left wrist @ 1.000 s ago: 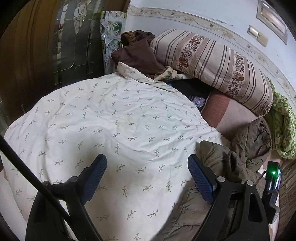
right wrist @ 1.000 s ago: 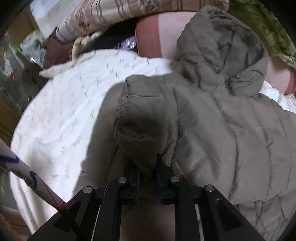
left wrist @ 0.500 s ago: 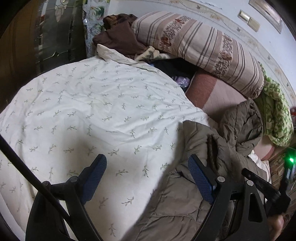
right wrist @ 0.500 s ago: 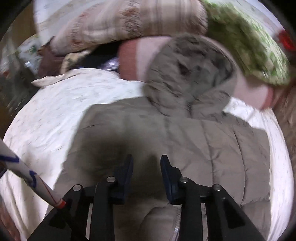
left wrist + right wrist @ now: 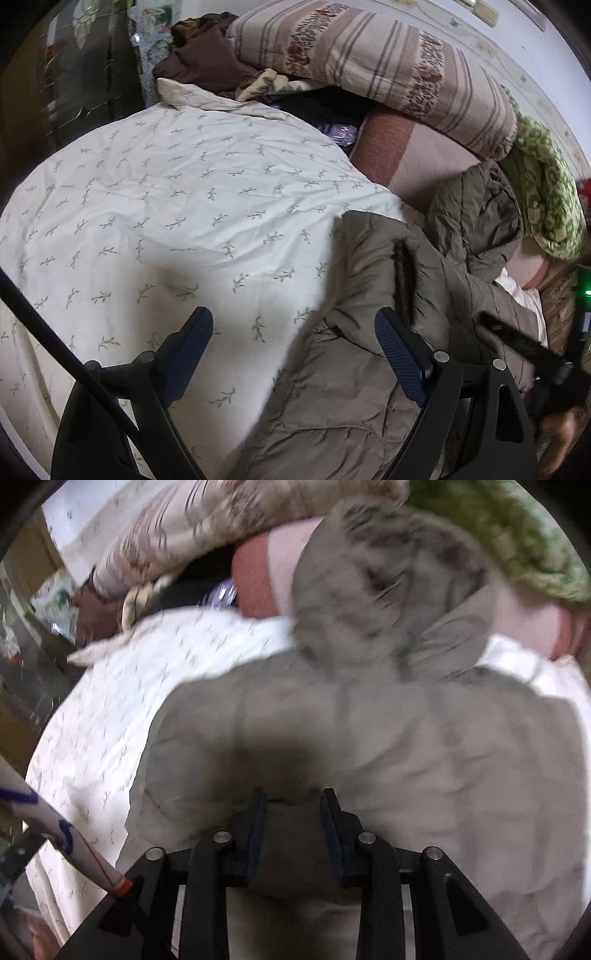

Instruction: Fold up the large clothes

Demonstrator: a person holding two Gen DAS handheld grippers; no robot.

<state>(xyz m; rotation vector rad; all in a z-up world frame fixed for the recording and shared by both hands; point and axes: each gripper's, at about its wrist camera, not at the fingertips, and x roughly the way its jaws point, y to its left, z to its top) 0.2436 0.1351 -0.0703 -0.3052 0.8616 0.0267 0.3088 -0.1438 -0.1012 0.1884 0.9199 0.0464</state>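
Observation:
An olive quilted jacket (image 5: 351, 406) with a fur-trimmed hood (image 5: 476, 214) lies on the leaf-print bed sheet (image 5: 166, 206). Its sleeve (image 5: 384, 251) is folded over the body. My left gripper (image 5: 291, 317) hangs wide open over the jacket's left edge and holds nothing; one finger is over the sheet, the other over the jacket. In the blurred right wrist view the jacket (image 5: 424, 757) lies back up, with the hood (image 5: 369, 572) at the far end. My right gripper (image 5: 292, 797) hovers over its near part. Its jaws stand partly apart and pinch no cloth.
A striped pillow (image 5: 369, 62), a pink-brown cushion (image 5: 399, 147) and a green patterned blanket (image 5: 546, 192) lie along the far wall. Brown clothes (image 5: 207, 62) are piled at the bed's far corner. A dark glass-fronted cabinet (image 5: 74, 74) stands left. A hand (image 5: 554, 439) shows at lower right.
My right gripper let go of the sleeve fold it pinched and pulled back; the sleeve now lies on the jacket. My left gripper, still open, moved right toward the jacket.

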